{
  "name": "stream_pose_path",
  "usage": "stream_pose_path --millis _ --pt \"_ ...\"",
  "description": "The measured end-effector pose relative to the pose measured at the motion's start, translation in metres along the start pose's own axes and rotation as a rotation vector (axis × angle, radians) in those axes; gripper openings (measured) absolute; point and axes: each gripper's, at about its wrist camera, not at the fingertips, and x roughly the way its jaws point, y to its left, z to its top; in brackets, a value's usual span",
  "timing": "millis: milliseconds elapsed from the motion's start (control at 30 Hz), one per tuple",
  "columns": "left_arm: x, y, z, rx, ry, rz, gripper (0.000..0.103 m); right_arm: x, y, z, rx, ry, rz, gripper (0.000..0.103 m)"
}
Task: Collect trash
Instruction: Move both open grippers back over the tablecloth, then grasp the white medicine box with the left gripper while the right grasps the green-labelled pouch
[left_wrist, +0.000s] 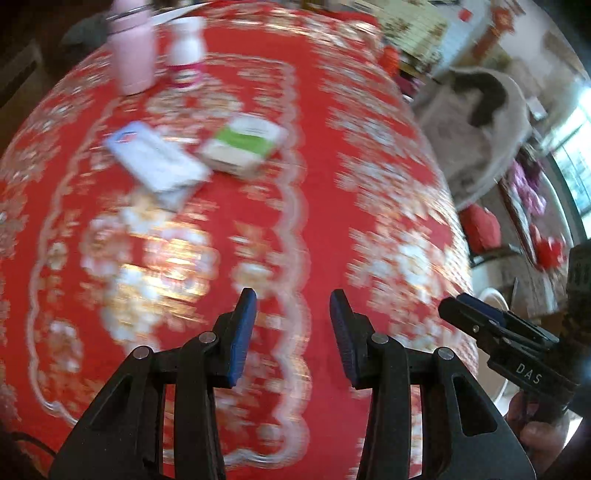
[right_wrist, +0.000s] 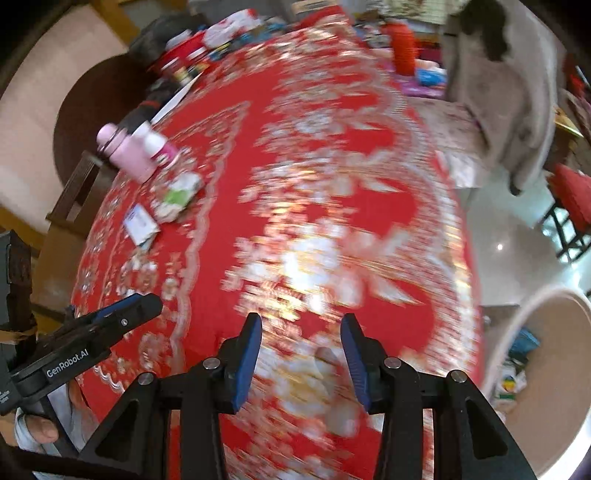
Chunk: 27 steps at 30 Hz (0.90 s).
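Observation:
Both views are motion-blurred. A green-and-white box (left_wrist: 245, 144) and a flat white-and-blue packet (left_wrist: 157, 162) lie on the red patterned tablecloth (left_wrist: 325, 177), far left of centre. They also show in the right wrist view, the box (right_wrist: 179, 194) and the packet (right_wrist: 140, 223). My left gripper (left_wrist: 293, 332) is open and empty above the cloth, well short of them. My right gripper (right_wrist: 301, 360) is open and empty over the table's near part. A beige bin (right_wrist: 546, 373) with trash inside stands at the lower right, beside the table.
A pink bottle (left_wrist: 133, 55) and a white bottle with pink label (left_wrist: 186, 48) stand at the far left of the table. A chair with a grey garment (right_wrist: 506, 85) is at the right. Clutter lies at the table's far end (right_wrist: 221, 33).

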Motion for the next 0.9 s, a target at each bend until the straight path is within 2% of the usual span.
stream_pose_path --millis 67,133,200,467,700,900 --pt "-0.003 0.028 0.010 -0.046 -0.004 0.017 0.039 0.013 0.021 0.008 -0.028 0.011 0.011 0.044" --pt "-0.005 0.051 0.018 -0.084 -0.005 0.027 0.039 0.028 0.044 0.021 -0.058 0.019 0.020 0.054" --pt "-0.006 0.073 0.026 -0.118 -0.004 0.039 0.039 0.042 0.063 0.035 -0.070 0.022 0.025 0.057" --pt "-0.005 0.147 0.051 -0.227 0.019 0.068 0.039 0.101 0.134 0.102 -0.089 0.041 0.046 0.058" --pt "0.003 0.169 0.068 -0.270 0.030 0.034 0.039 0.154 0.173 0.140 -0.116 0.056 -0.068 0.059" --pt "0.019 0.173 0.083 -0.315 0.050 -0.001 0.039 0.178 0.187 0.151 -0.149 0.060 -0.103 0.063"
